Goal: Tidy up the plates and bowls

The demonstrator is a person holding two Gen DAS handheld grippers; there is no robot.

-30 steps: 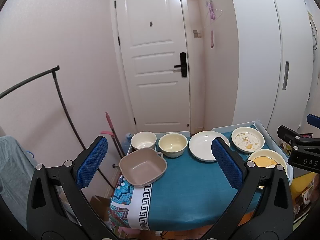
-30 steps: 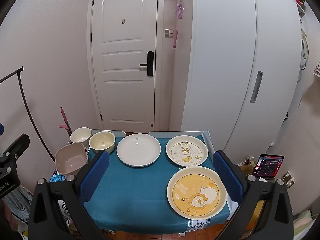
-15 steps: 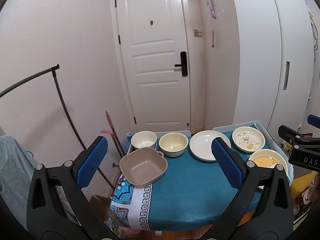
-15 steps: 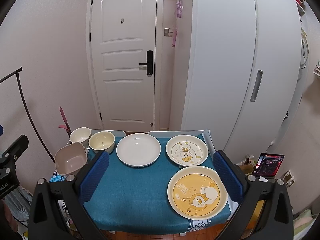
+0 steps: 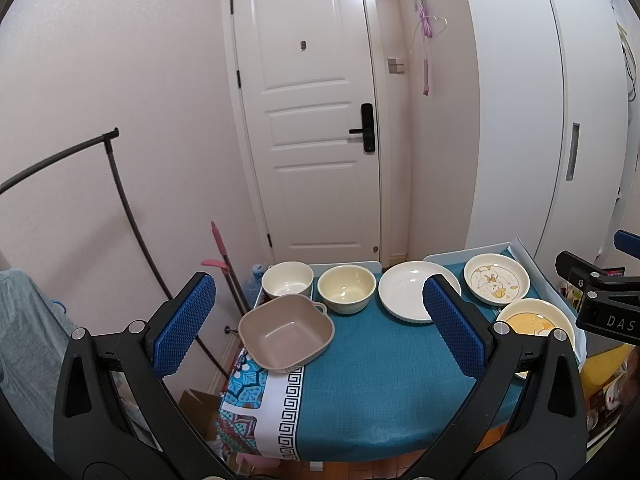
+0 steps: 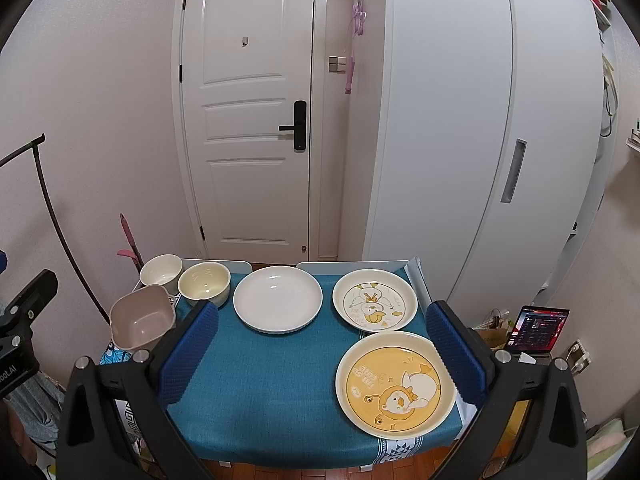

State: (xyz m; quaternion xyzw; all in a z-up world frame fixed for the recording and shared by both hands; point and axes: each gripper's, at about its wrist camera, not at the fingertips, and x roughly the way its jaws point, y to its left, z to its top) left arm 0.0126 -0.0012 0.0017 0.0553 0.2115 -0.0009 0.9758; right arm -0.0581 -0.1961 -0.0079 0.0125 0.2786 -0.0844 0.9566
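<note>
- Left claw (image 5: 316,320) and right claw (image 6: 322,350) both hang above the near edge of the bench (image 6: 280,380), fingers spread wide, empty.
- Nearest: the yellow plate (image 6: 396,384) and the square brown bowl (image 5: 286,334).
- Farther: the white plate (image 6: 278,304), duck plate (image 6: 375,300), cream bowl (image 5: 347,288) and white bowl (image 5: 287,279).
- Nothing has shifted over the last second; judging by this, sorting has not begun.

Pink walls, white door (image 6: 248,120), white wardrobe (image 6: 472,120), wood floor (image 6: 420,462).
</note>
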